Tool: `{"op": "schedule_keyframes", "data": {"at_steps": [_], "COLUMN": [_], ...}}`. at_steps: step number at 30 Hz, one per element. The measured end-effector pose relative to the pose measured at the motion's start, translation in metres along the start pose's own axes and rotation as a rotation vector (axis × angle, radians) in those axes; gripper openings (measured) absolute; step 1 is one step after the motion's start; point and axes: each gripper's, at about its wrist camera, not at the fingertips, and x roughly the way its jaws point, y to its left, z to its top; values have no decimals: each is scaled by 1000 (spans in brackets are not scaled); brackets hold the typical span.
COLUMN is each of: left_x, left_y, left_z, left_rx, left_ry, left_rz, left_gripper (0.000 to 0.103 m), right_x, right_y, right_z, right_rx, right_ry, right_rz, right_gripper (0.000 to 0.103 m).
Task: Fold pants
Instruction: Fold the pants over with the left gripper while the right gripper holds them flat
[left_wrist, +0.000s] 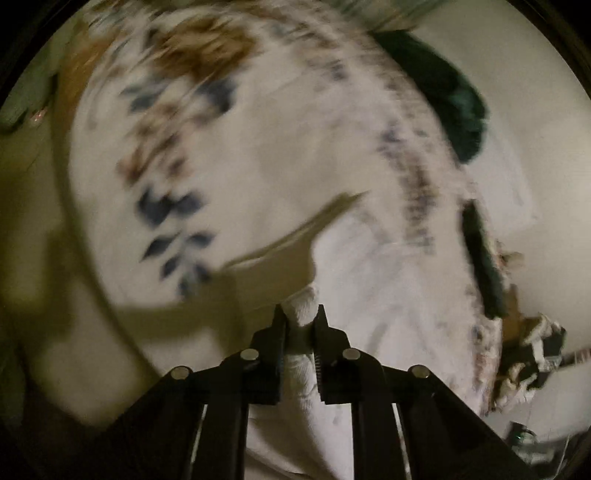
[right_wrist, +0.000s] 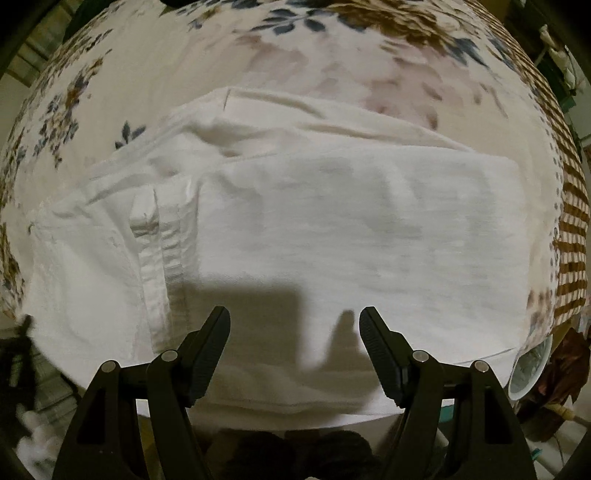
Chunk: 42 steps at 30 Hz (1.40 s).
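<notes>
White pants (right_wrist: 332, 229) lie folded over on a floral cloth (right_wrist: 155, 74) in the right wrist view, waistband and seam at the left. My right gripper (right_wrist: 294, 321) is open and empty, just above the pants' near edge. In the left wrist view, which is motion-blurred, my left gripper (left_wrist: 300, 317) is shut on a bunched fold of the white pants (left_wrist: 362, 280) and holds it up over the floral cloth (left_wrist: 177, 155).
A dark green object (left_wrist: 439, 92) lies beyond the cloth's edge in the left wrist view. The cloth's brown striped border (right_wrist: 570, 236) runs down the right. A clear container (right_wrist: 528, 369) and clutter sit past the lower right edge.
</notes>
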Motion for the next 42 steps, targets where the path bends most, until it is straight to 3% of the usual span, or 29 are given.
{"op": "schedule_keyframes", "data": {"at_steps": [3,8,12,13,15,16,17,20,26,28,38,39,41,42], "left_x": [1,49,33,30,17,13,13,31,46,55,68,66,65,65], "left_y": [-13,29,28,29,39,46,52,64,46,41,40,41,42,41], "left_z": [9,15,14,13,9,6,4,-2,7,12,15,14,10,8], "left_rx": [40,-26,-6,-29,-93,-131,-157,-218,-193,-172,-181,-184,-179,-178], "left_ry": [-17,77,81,82,64,53,49,98,61,67,13,4,3,0], "left_rz": [-16,74,35,8,-19,-46,-66,-72,-128,-115,-176,-181,-190,-199], "left_gripper": [10,11,15,20,43,62,68,68,69,70,69,65,33,33], "right_x": [7,7,0,0,-1,-1,1,0,2,7,1,1,1,0], "right_y": [-2,-4,-8,-9,-11,-11,-13,-21,-19,-13,-22,-23,-25,-23], "right_z": [-3,-5,-7,-6,-4,-2,2,7,15,18,31,32,32,31], "right_rx": [25,44,31,30,38,46,53,65,55,62,85,84,85,85], "right_ry": [21,27,19,18,19,20,22,22,26,34,18,18,16,16], "right_rz": [6,16,32,34,41,44,46,45,43,46,92,96,99,99], "right_gripper": [75,75,75,75,75,75,75,75,75,75,75,75,75,75]}}
